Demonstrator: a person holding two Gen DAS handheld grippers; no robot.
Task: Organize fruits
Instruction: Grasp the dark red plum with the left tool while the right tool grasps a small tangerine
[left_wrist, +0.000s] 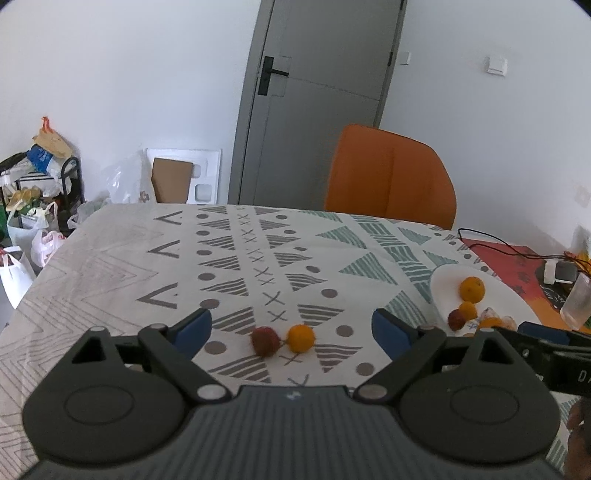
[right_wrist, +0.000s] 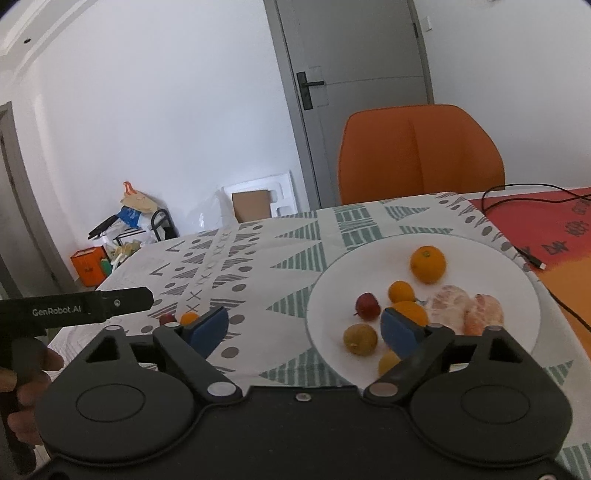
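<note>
Two loose fruits lie on the patterned tablecloth: a dark red fruit (left_wrist: 264, 341) and a small orange fruit (left_wrist: 301, 338) touching it on its right. My left gripper (left_wrist: 291, 330) is open, its blue pads wide apart on either side of the pair, nothing pressed. A white plate (right_wrist: 498, 266) holds a large orange (right_wrist: 427, 264), small orange fruits (right_wrist: 402, 291), a red fruit (right_wrist: 367, 305), a yellow-green fruit (right_wrist: 360, 339) and peeled segments (right_wrist: 465, 310). My right gripper (right_wrist: 306, 328) is open over the plate's left edge, holding nothing.
An orange chair (left_wrist: 391, 177) stands behind the table's far edge. A black cable (right_wrist: 524, 206) runs over a red-orange cloth (right_wrist: 546, 229) to the right of the plate. A clear cup (left_wrist: 578, 301) stands at the right. Bags and clutter (left_wrist: 33, 206) fill the floor at the left.
</note>
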